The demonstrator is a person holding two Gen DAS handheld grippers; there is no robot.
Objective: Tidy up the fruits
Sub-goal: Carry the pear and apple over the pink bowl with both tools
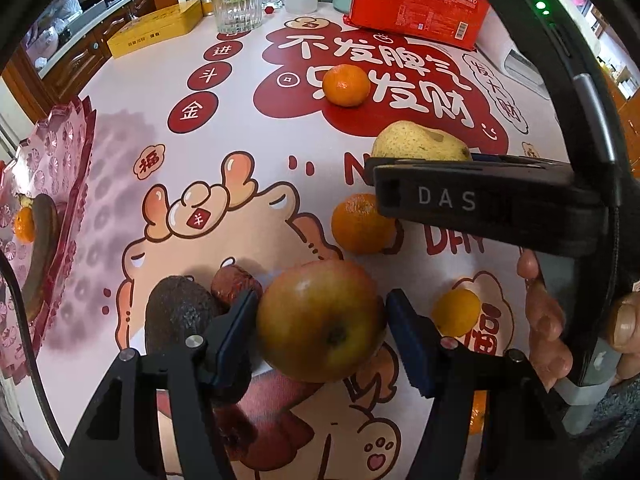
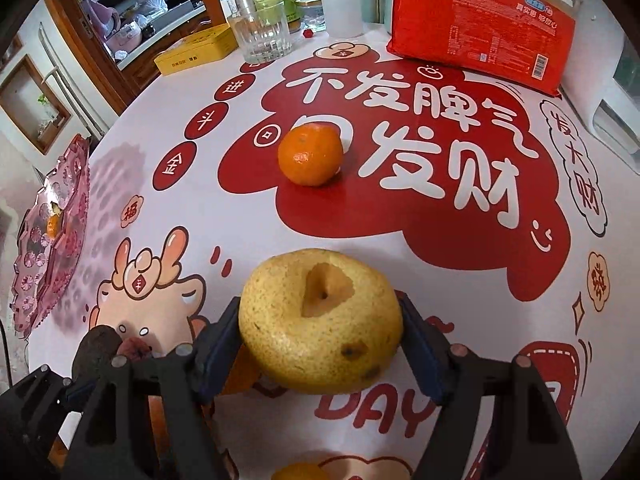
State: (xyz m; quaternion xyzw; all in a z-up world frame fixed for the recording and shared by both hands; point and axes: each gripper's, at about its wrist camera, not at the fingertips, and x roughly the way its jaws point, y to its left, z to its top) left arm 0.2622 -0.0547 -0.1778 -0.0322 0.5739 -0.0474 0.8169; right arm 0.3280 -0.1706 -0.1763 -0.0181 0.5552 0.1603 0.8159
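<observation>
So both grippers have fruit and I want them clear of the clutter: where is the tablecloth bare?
Bare cloth runs between the pink tray and the red banner's far mandarin, up to the drinking glass. It is crowded near the grippers: avocado, apple, pear and mandarins.

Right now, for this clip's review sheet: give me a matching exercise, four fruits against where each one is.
Things:
1. apple
2. pear
3. avocado
4. banana

Places:
A. in the pink tray
B. between the right gripper fingers
C. on the table, beside the left finger of the left gripper
D. between the left gripper fingers

Pairs: 1-D, 2-B, 3-C, 4-A
</observation>
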